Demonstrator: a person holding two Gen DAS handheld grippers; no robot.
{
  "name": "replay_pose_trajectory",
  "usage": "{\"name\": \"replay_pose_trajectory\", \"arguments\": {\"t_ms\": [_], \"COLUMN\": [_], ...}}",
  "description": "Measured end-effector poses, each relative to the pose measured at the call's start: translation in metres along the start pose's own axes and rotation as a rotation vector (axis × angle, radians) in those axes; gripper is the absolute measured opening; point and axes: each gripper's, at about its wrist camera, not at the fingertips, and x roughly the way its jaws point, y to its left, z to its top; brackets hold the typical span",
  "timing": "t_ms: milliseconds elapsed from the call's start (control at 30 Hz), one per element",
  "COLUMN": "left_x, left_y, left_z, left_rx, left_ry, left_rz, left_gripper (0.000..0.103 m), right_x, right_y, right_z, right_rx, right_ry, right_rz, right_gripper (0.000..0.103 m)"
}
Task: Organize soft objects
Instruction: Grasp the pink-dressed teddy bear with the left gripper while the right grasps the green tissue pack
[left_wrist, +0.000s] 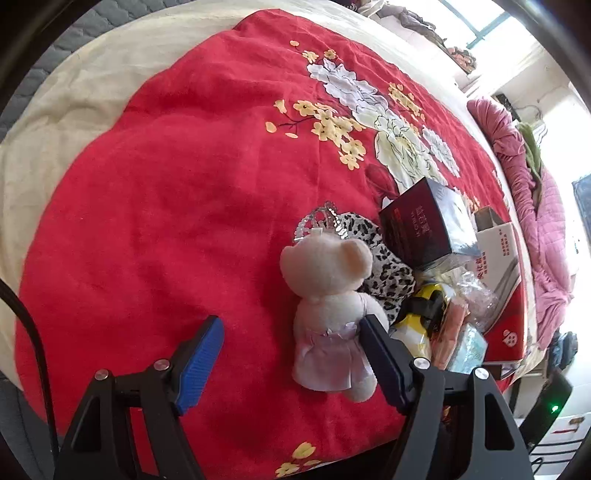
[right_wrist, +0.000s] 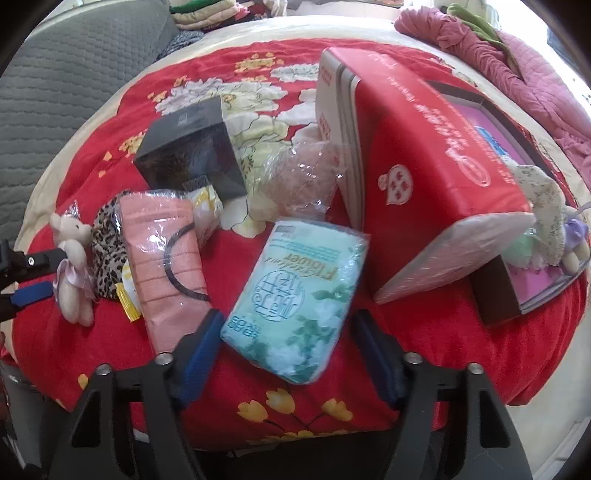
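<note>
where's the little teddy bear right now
The teddy bear lies on the red blanket between the open left gripper fingers, beside the leopard-print cloth.

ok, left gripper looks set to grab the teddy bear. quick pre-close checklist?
1. Left gripper open: ok, fingers spread wide.
2. Teddy bear between the fingers: not ok, it lies next to the right finger, with a wide gap to the other finger.
3. Bear free of neighbours: cannot tell, the leopard-print cloth lies right behind it and may be touching.
4. Right gripper out of the way: ok, open over the green pack, apart from the bear.
5. Drop spot ready: cannot tell, the open box already holds soft toys; free room is unclear.
</note>
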Motion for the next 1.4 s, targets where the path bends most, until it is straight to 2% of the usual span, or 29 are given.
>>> {"name": "replay_pose_trajectory", "arguments": {"t_ms": [67, 300, 467, 600, 667, 933, 1167, 1400], "left_x": [0.007, 0.026, 0.034, 0.037, 0.035, 0.007, -0.031, -0.056], "left_y": [-0.003, -0.008, -0.012, -0.011, -0.007, -0.007, -0.02, -0.034], "left_z": [0.003, 0.004, 0.006, 0.006, 0.005, 0.0, -0.001, -0.009], "left_rx": [-0.019, -0.073, -0.082, -0.081, -0.096, -0.083, 0.0, 0.054], "left_ry": [0.015, 0.057, 0.068, 0.067, 0.053, -0.017, -0.102, -0.142], "left_rz": [-0.037, -0.036, -0.085, -0.091, -0.112, -0.173, -0.115, -0.121], "left_gripper": [0.075, 0.073, 0.05, 0.047, 0.043, 0.041, 0.041, 0.041], "right_x": [-0.001, -0.001, -0.001, -0.004, -0.008, -0.04, -0.06, -0.078], "right_y": [0.0, -0.001, -0.001, -0.004, -0.006, -0.003, 0.004, 0.001], "right_z": [0.0, 0.0, 0.0, -0.001, -0.002, -0.007, -0.008, -0.006], "right_rx": [0.0, 0.005, 0.008, 0.017, 0.022, -0.005, -0.038, -0.036], "right_ry": [-0.005, -0.006, -0.009, -0.014, -0.027, -0.123, -0.192, -0.254], "right_rz": [0.011, 0.022, 0.027, 0.053, 0.069, 0.109, 0.138, 0.152], "right_gripper": [0.06, 0.058, 0.058, 0.054, 0.051, 0.049, 0.049, 0.048]}}
